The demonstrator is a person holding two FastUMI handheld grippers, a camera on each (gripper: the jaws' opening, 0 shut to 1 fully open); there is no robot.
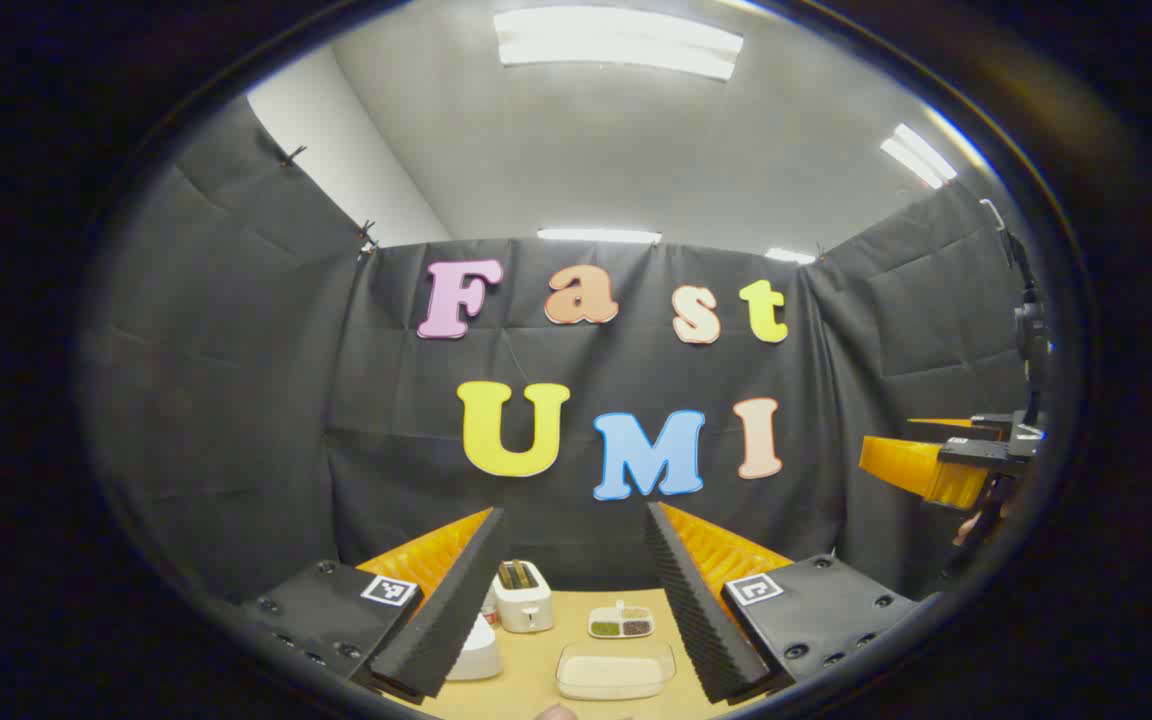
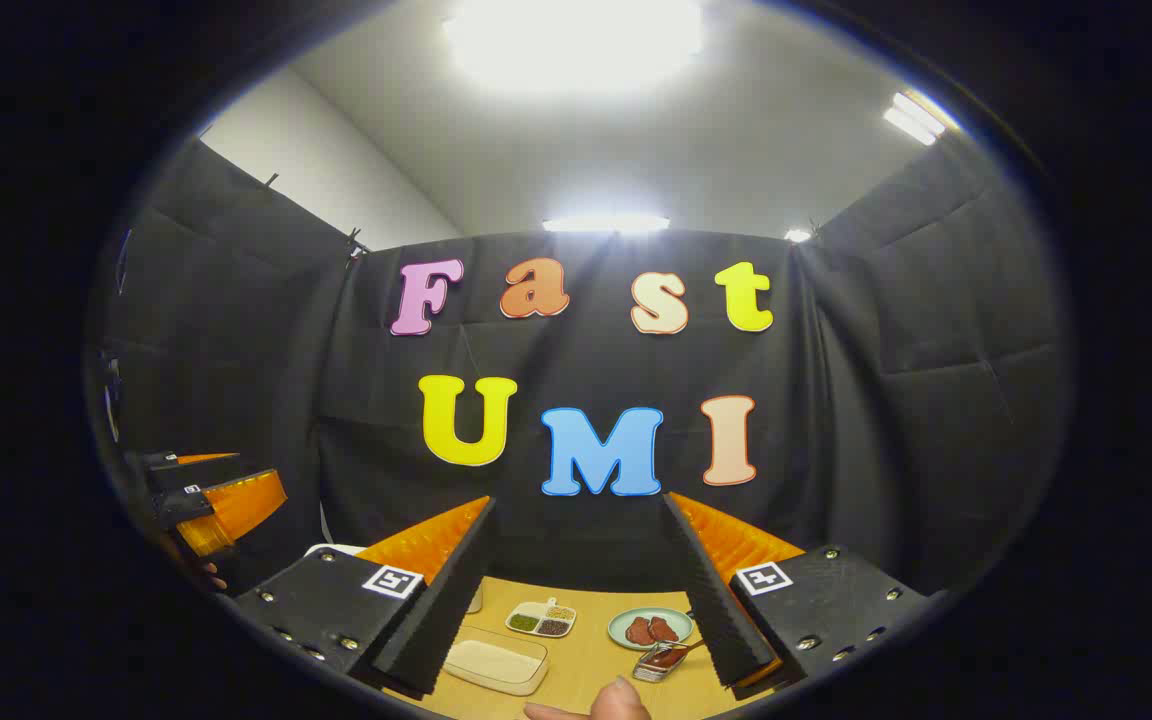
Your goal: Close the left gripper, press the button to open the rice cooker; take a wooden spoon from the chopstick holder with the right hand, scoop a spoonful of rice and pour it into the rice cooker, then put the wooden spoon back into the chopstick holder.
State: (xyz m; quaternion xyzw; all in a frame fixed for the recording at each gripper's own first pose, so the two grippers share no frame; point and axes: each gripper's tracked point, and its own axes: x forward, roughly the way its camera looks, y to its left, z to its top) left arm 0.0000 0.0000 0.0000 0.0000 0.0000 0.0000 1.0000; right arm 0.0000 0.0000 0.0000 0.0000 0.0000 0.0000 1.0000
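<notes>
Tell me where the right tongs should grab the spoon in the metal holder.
Grip the handle that pokes up and right out of the metal holder, bringing the open right tongs down from above. Its bowl end sits inside the holder, likely out of reach.

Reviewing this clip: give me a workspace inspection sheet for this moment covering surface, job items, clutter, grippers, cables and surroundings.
Surface: tan wooden table, mostly hidden low in both views.
Job's things: clear rectangular container of rice near the front; white appliance, partly hidden behind a finger, possibly the rice cooker.
Clutter: white toaster; divided dish of grains; green plate with reddish pieces; small metal tray.
Grippers: left gripper open, raised above the table; right gripper open, also raised.
Cables: nothing seen.
Surroundings: black cloth walls, white ceiling with strip lights.
</notes>
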